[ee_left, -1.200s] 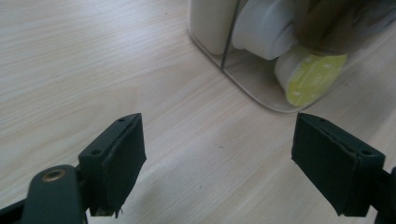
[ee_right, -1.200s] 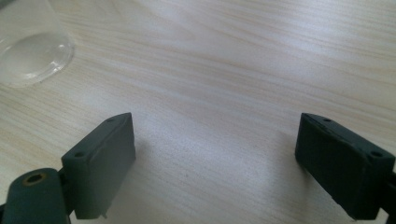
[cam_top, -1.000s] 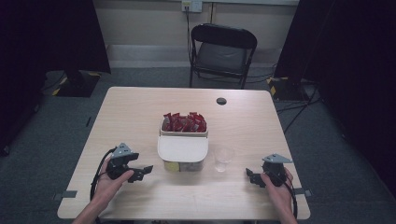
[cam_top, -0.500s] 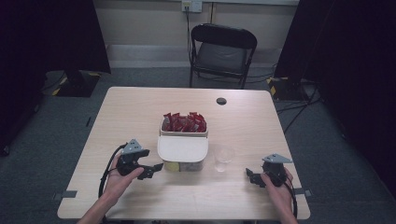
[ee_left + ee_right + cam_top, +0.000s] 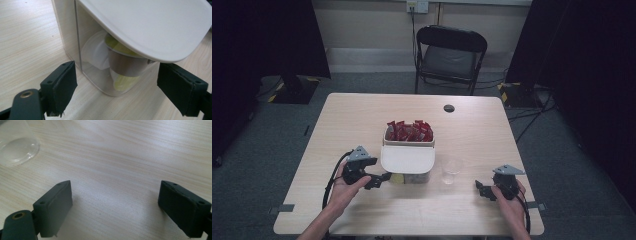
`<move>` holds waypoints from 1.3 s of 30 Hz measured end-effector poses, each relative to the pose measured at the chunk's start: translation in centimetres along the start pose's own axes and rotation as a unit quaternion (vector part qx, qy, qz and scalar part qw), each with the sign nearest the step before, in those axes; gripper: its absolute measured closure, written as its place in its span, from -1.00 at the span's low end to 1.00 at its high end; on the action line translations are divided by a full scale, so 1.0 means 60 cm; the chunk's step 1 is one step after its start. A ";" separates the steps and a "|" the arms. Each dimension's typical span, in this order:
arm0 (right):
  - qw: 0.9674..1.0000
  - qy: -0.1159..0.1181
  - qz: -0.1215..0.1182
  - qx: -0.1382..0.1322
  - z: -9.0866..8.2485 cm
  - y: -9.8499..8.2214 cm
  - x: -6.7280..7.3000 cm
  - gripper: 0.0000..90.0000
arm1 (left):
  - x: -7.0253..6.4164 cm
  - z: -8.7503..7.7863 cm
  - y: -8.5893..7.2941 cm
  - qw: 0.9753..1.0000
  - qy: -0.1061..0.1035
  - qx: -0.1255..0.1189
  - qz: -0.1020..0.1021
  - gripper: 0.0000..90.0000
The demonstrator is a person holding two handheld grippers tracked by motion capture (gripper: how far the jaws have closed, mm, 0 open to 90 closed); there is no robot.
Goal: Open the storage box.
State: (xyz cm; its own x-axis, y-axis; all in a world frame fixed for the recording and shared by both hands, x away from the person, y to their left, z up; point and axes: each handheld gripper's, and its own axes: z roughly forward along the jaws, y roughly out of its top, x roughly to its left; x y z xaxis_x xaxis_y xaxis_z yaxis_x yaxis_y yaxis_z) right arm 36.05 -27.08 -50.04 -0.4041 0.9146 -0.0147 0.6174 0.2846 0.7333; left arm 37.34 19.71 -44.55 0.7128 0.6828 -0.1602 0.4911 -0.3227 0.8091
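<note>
A clear container (image 5: 408, 176) stands mid-table; its back half holds red packets (image 5: 409, 131) and a white lid (image 5: 407, 158) lies tilted over its front half. My left gripper (image 5: 381, 179) is open at the container's front-left corner. In the left gripper view the open gripper (image 5: 117, 86) frames the clear wall (image 5: 90, 62), behind which lie small cups with yellow-green tops (image 5: 122, 63) under the lid (image 5: 150, 27). My right gripper (image 5: 480, 190) rests open near the front right edge. A clear plastic cup (image 5: 452, 170) stands right of the container, also at the top left past the right gripper (image 5: 115, 197) as cup (image 5: 15, 145).
A small black round object (image 5: 449, 108) lies at the back of the table (image 5: 342, 125). A black folding chair (image 5: 451, 55) stands behind the table. Dark curtains hang at both sides of the room.
My left gripper has moved right and forward, up to the container's front-left corner. The right gripper has stayed where it was.
</note>
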 end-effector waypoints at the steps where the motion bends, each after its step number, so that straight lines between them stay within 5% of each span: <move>1: 1.000 0.000 0.000 0.000 0.000 0.000 0.000 -0.74 | 0.000 -0.001 0.001 1.000 -0.003 -0.005 -0.001 -0.66; 27: 1.000 0.001 0.000 0.000 0.000 0.000 0.000 -0.74 | -0.005 -0.012 0.031 0.999 -0.026 -0.020 -0.003 -0.65; 39: 1.000 0.002 -0.001 0.000 0.000 0.000 0.000 -0.74 | -0.004 -0.021 0.045 1.000 -0.018 -0.015 0.005 -0.65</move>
State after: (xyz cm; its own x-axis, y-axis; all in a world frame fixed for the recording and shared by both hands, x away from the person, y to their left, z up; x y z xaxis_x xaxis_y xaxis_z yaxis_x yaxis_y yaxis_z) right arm 36.03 -27.09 -50.04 -0.4076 0.9131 -0.0134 0.6172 0.2863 0.7329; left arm 37.88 19.47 -41.61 0.7347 0.6561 -0.1723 0.4694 -0.3083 0.8274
